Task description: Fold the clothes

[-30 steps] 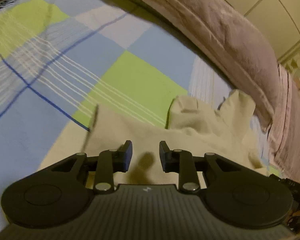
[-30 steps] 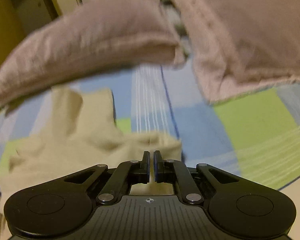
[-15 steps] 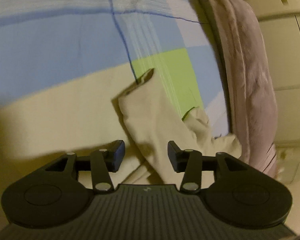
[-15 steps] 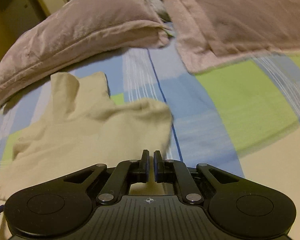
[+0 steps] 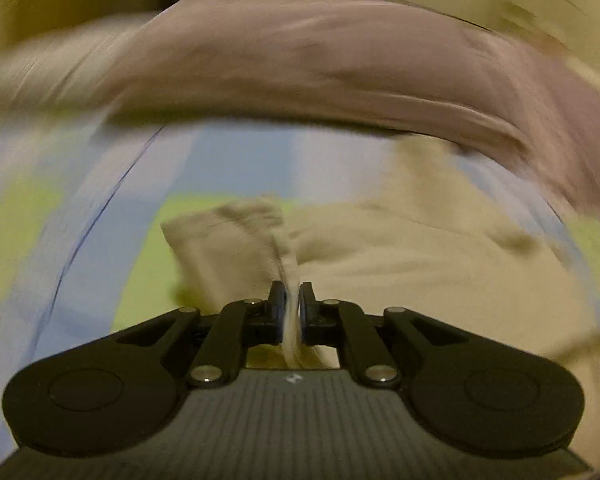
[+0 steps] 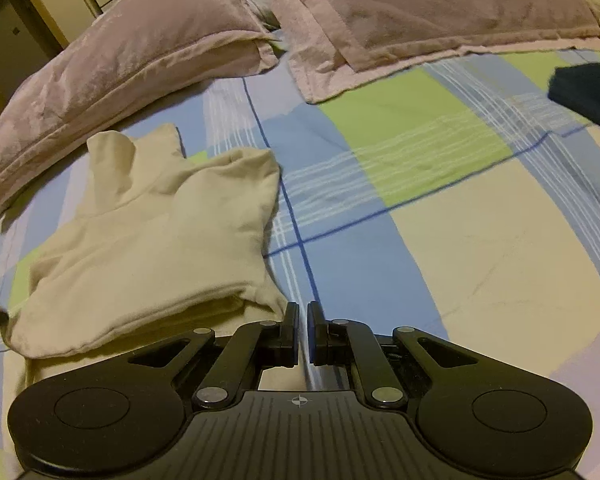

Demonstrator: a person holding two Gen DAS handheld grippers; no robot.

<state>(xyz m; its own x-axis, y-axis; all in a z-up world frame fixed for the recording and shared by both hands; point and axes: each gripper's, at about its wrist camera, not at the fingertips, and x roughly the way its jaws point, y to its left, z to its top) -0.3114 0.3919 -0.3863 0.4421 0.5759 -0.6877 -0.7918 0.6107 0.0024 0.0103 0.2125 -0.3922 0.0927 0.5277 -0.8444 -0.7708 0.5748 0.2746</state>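
Note:
A cream garment (image 6: pixel 148 240) lies partly folded on the checked bedsheet (image 6: pixel 480 240), at the left of the right wrist view. My right gripper (image 6: pixel 303 312) is shut and empty, just past the garment's near right corner. In the blurred left wrist view my left gripper (image 5: pixel 292 304) is shut on an edge of the cream garment (image 5: pixel 236 248), which rises from between the fingers. The rest of the garment spreads to the right there.
Two mauve pillows (image 6: pixel 132 52) (image 6: pixel 440 12) lie at the head of the bed. A dark blue cloth (image 6: pixel 588 88) sits at the far right. A mauve pillow (image 5: pixel 320 64) fills the back of the left wrist view.
My left gripper has swung round and shut on the garment's edge. My right gripper has drawn back off the garment, which now lies folded over to the left.

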